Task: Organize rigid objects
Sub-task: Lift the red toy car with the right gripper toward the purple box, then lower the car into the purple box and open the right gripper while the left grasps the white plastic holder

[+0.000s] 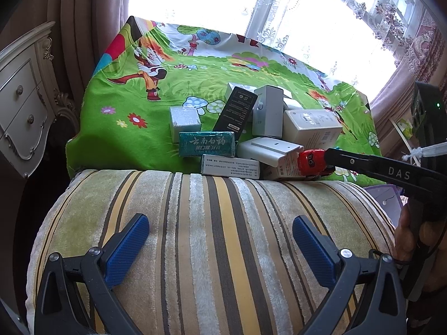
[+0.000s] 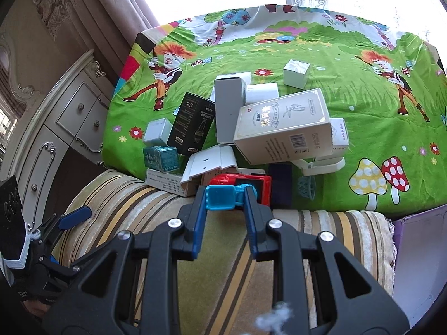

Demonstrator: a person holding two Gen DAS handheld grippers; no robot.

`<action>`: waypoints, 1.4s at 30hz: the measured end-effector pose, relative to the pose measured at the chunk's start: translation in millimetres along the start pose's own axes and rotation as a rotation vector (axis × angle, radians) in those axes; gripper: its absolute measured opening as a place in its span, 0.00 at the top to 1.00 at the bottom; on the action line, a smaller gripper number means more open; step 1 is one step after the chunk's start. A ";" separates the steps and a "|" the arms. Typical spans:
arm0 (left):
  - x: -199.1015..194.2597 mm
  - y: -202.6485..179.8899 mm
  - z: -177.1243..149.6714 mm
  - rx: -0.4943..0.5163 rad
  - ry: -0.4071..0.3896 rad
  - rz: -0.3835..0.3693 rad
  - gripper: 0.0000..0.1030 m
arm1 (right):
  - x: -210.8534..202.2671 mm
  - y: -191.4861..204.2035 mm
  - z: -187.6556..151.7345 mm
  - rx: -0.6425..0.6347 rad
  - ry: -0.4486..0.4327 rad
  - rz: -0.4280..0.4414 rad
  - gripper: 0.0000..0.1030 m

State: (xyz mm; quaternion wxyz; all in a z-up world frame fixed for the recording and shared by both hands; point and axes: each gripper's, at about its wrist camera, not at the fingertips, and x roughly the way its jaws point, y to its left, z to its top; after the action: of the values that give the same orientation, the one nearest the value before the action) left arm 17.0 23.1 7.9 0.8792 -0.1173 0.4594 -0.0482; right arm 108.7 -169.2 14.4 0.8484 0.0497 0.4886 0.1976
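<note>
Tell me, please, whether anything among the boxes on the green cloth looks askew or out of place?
Yes. The boxes lie in a jumble: the black box leans tilted against the grey box, and the large white box rests slanted on others. A red and blue toy, the only non-box, is clamped in the right gripper.

The dark blue box (image 2: 280, 180) sits half hidden behind the red toy (image 2: 251, 184).

A bright green cartoon sheet (image 2: 321, 64) with red-spotted mushrooms and flowers covers the bed. At its near edge lies a cushion (image 1: 195, 237) striped in cream, yellow and brown. The toy (image 2: 240, 188) is red and sky-blue; the boxes: one black (image 2: 192, 120), one teal (image 1: 206, 143), others white. Fingers (image 1: 125, 248) carry blue pads.
</note>
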 end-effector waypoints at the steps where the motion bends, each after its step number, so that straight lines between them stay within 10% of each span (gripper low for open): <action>1: -0.4 1.6 1.4 -0.008 -0.001 -0.008 0.00 | -2.3 -4.6 0.3 0.016 0.001 0.007 0.71; 20: 21.2 -23.6 41.4 0.052 0.003 -0.078 0.15 | -94.2 -137.6 -36.7 0.278 -0.087 -0.106 0.71; 32: 65.8 -95.7 51.0 0.396 0.082 0.079 0.45 | -112.7 -230.9 -101.2 0.509 -0.052 -0.153 0.71; 42: 90.1 -106.0 55.7 0.486 0.108 0.190 0.82 | -85.5 -292.2 -144.0 0.662 0.034 -0.113 0.71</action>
State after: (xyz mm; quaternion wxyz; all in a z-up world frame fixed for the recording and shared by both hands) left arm 116.7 -87.8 -6.7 0.8564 0.1436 0.4895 -0.0803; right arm 32.2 -485.6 -72.0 0.7875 0.2919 0.5425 -0.0183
